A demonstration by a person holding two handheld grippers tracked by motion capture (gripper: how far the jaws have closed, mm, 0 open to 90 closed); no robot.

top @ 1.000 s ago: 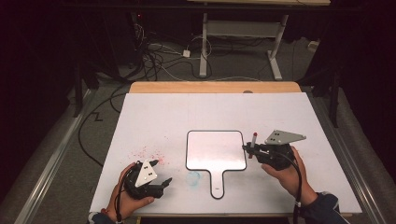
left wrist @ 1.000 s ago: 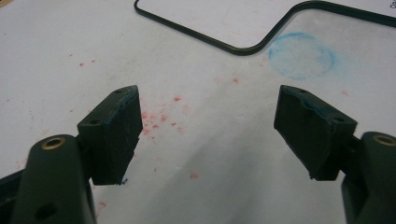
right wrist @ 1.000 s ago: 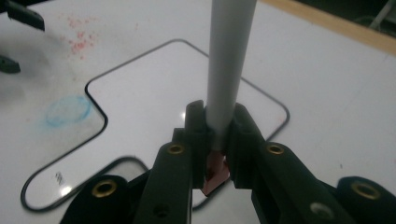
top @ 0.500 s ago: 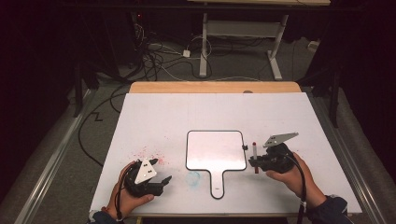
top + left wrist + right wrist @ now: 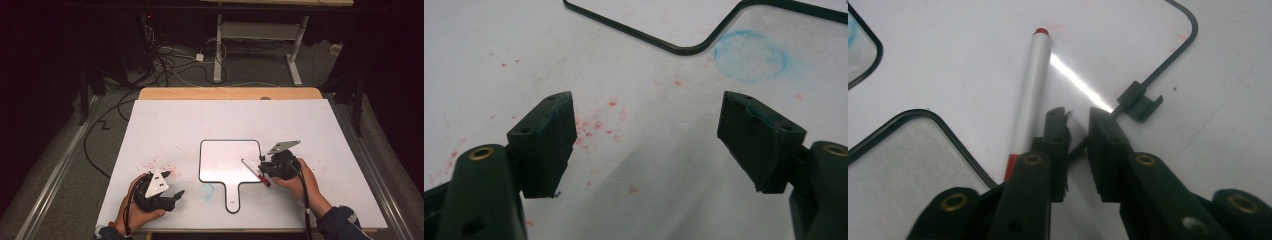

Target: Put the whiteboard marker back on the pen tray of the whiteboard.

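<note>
Marker [image 5: 1029, 95] freshly laid on whiteboard [image 5: 227, 160] near surface's front edge; right gripper [image 5: 1079, 116] parting, emptied; left gripper [image 5: 646, 137] open, idle.

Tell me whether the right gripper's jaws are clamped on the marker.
No: in the right gripper view the marker lies on the whiteboard beside the left jaw, outside the narrow empty gap of the right gripper.

Wide bare counter [image 5: 200, 120] is lying open beyond and to both sides of the whiteboard [image 5: 225, 160], giving a claw free passage there. The marker [image 5: 256, 172] is lying across the whiteboard's right edge, blocking the way just beside the right claw [image 5: 261, 167]. The left claw [image 5: 175, 196] is sitting near the front edge with clear counter ahead of it.
</note>
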